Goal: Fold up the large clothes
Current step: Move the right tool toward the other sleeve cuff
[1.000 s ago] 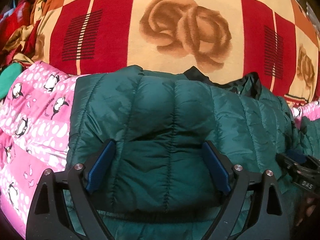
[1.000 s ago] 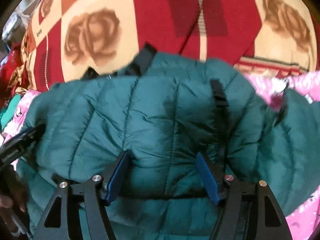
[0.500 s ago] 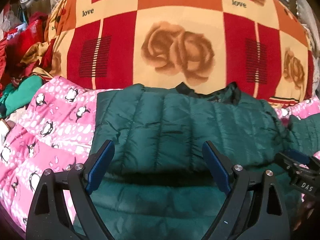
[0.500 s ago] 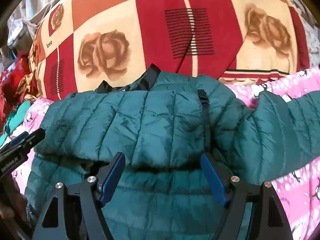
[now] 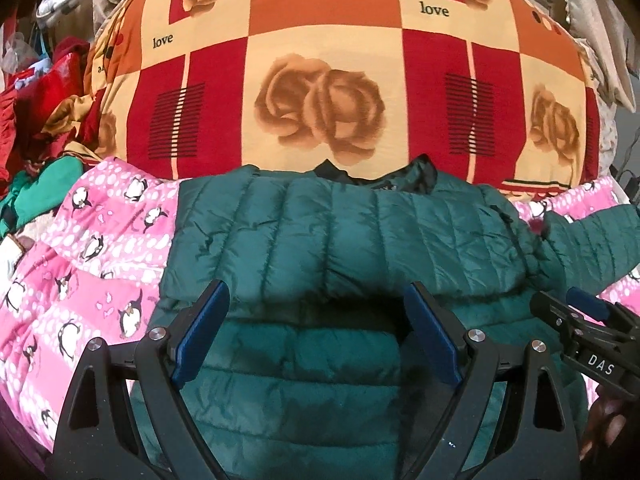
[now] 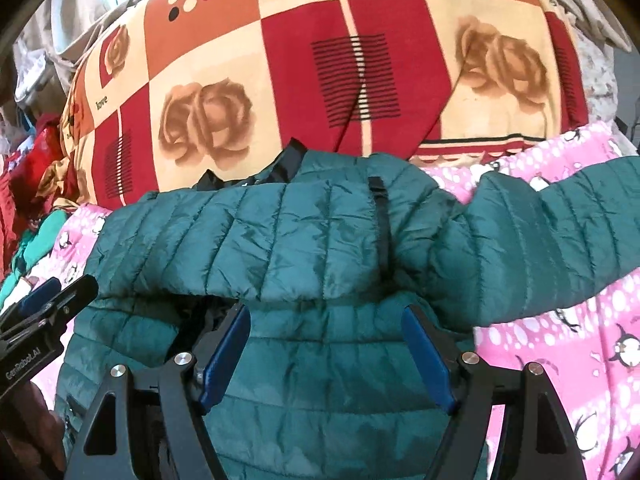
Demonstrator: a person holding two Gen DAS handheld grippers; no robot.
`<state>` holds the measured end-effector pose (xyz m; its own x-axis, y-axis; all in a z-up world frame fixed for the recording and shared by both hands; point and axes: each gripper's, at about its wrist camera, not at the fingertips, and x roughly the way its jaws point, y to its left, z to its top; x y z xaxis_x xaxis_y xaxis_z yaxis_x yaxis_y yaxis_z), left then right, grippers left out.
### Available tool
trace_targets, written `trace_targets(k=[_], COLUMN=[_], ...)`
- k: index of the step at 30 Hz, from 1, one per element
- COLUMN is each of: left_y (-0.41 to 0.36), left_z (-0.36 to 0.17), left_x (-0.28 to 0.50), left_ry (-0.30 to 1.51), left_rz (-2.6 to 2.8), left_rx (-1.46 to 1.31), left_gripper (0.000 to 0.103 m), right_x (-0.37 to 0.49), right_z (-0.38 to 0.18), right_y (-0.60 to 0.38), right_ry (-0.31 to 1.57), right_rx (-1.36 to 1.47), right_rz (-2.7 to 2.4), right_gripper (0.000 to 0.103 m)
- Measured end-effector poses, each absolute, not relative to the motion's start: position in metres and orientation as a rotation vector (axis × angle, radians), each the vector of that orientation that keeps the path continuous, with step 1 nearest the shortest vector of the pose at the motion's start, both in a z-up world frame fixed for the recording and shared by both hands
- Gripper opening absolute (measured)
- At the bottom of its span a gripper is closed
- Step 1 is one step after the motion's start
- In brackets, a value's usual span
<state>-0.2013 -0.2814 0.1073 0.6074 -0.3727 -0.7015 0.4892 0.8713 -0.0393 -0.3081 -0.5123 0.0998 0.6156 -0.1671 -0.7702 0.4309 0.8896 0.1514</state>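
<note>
Jacket (image 5: 320, 232) looks light, puffy, slick; it may spring back. Grab the sleeve (image 6: 560, 240) cuff. Left gripper (image 5: 316, 336) and right gripper (image 6: 326, 352) gape empty.

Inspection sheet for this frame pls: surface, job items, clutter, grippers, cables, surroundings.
Surface: pink penguin-print blanket, rumpled, with a red-and-cream rose-print quilt behind it.
Job's things: green puffer jacket, one layer folded over another; sleeve sticks out to the right, unfolded.
Clutter: red and green clothes pile at far left.
Grippers: left gripper open, holding nothing, over the fold edge; right gripper open, holding nothing, over the jacket.
Cables: thin dark leads at far right edge, too small to identify.
Surroundings: pale fabric and indistinct items behind the quilt.
</note>
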Motion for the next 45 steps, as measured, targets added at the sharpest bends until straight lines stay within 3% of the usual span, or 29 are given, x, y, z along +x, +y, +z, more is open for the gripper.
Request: trace_targets(k=[45], left_y=[-0.365], left_z=[0.092], left_x=[-0.234], left_ry=[0.801], left_rz=[-0.606], left_rx=[0.225], left_gripper=[0.089], right_x=[-0.37], right_z=[0.085], right_y=[-0.6], right_ry=[0.842], right_rx=[0.41], right_rz=[-0.502], right_gripper=[0.08])
